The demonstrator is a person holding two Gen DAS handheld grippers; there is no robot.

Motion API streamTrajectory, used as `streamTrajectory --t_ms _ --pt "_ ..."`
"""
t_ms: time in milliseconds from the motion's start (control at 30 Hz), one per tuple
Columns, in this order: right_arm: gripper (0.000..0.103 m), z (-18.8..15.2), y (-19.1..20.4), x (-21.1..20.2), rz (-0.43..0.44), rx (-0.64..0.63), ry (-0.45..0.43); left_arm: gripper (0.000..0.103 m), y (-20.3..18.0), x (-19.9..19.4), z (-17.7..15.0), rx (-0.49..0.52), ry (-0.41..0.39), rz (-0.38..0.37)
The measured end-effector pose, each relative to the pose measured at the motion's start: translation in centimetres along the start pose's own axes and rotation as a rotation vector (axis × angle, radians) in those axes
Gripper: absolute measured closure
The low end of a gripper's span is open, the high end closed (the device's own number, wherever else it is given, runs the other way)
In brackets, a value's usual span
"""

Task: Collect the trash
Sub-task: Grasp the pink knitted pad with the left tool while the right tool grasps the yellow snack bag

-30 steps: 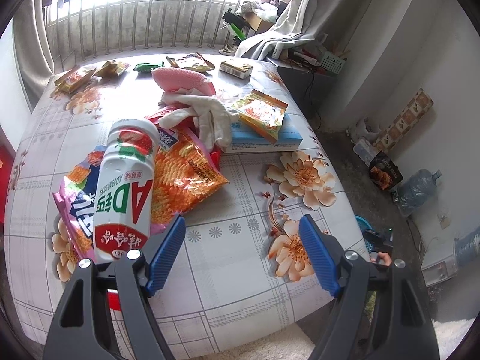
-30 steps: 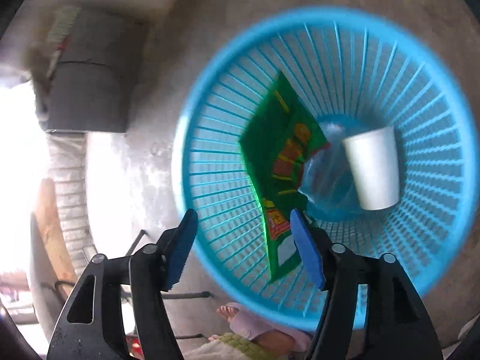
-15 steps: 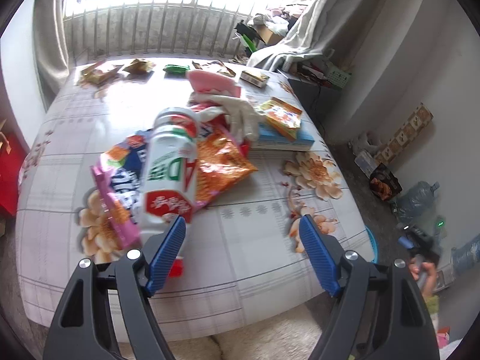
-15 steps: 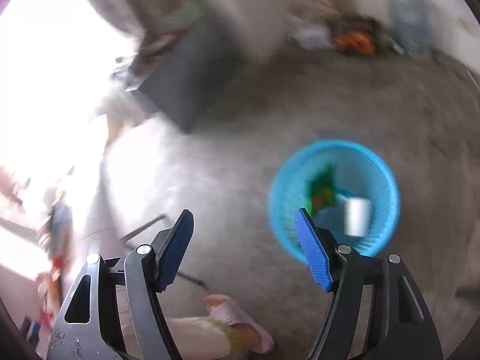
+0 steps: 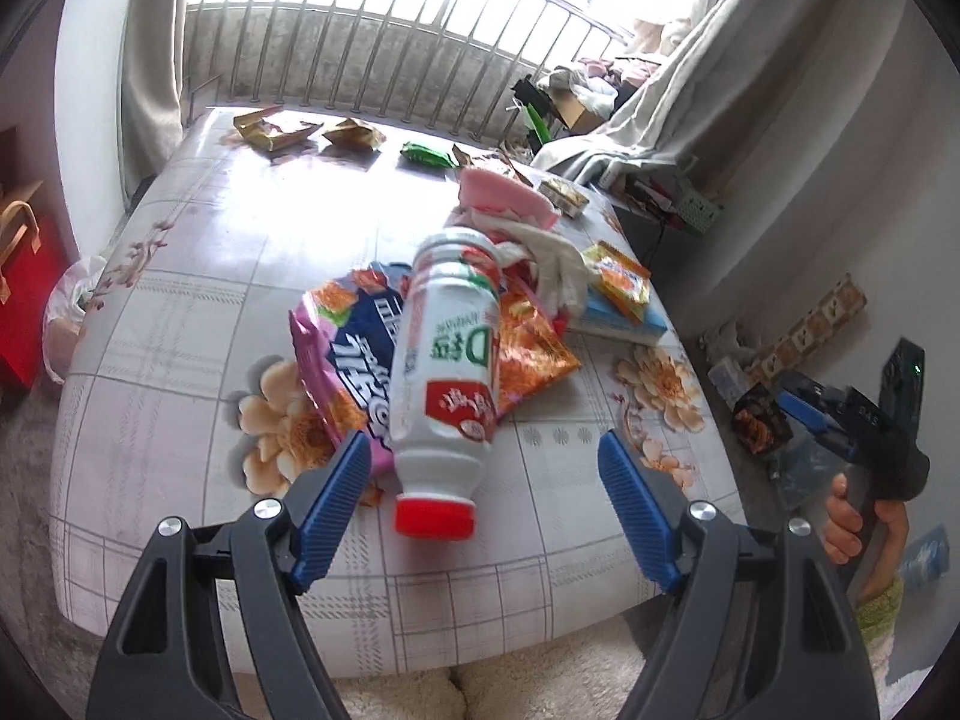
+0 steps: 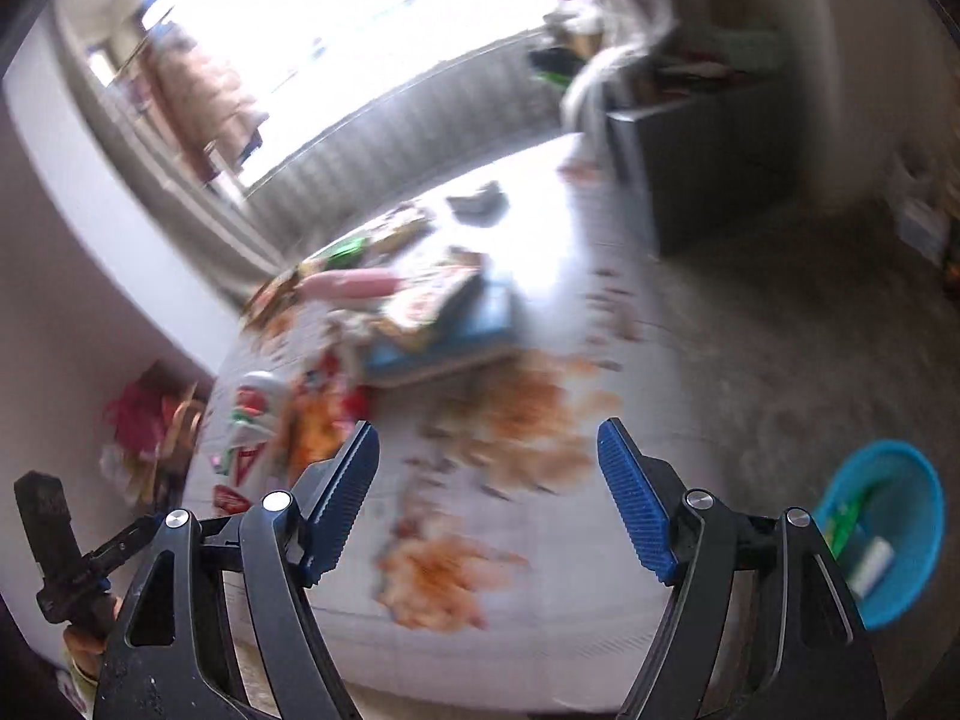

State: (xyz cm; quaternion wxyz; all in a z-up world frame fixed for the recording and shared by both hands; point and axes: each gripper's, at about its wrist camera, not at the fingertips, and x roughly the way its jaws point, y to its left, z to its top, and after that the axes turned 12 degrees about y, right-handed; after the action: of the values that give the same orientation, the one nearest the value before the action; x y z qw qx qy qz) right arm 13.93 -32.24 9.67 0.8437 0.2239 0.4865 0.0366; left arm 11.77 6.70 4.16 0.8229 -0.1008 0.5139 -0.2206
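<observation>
Both grippers gape wide and empty, left gripper [image 5: 483, 507] over the bottle [image 5: 447, 372], right gripper [image 6: 487, 501] just widened.

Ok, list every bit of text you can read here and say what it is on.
"D" with Chinese characters, seen upside down: bottle.
Large white Chinese characters, not legible to me: purple snack bag.
Print on the orange bag and small packet: too small.
Right wrist view: all blurred.

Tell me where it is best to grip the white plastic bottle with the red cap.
Probably around the body of the white plastic bottle, just above its red cap. It lies on its side, cap towards the open left tongs, so come from the near table edge, fingers astride.
</observation>
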Motion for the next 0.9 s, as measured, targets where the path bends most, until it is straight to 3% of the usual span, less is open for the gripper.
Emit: streamTrajectory --t_ms 100,267,400,500,700,900 --pt "0.031 1.7 1.9 1.5 0.037 -0.006 0.038 0.027 0.3 -0.7 1.6 0.002 -0.023 -0.024" --pt "0.031 5.2 2.8 3.0 0.134 0.076 0.096 0.027 0.1 -1.9 6.8 0.034 -0.039 -0.075" --pt "0.031 8.0 2.3 5.1 0.132 0.117 0.132 0.027 0.1 -0.4 12.7 0.017 0.038 -0.184" --pt "0.031 10.1 1.4 6.9 0.130 0.129 0.163 0.027 0.0 2.4 17.3 -0.037 0.129 -0.257" --pt "0.031 13.4 -0.2 10.3 0.123 0.137 0.221 0.029 0.5 10.4 24.4 -0.206 0.268 -0.287" --pt "0.031 15.8 -0.8 12.9 0.116 0.115 0.267 0.048 2.6 16.0 27.5 -0.370 0.326 -0.290"
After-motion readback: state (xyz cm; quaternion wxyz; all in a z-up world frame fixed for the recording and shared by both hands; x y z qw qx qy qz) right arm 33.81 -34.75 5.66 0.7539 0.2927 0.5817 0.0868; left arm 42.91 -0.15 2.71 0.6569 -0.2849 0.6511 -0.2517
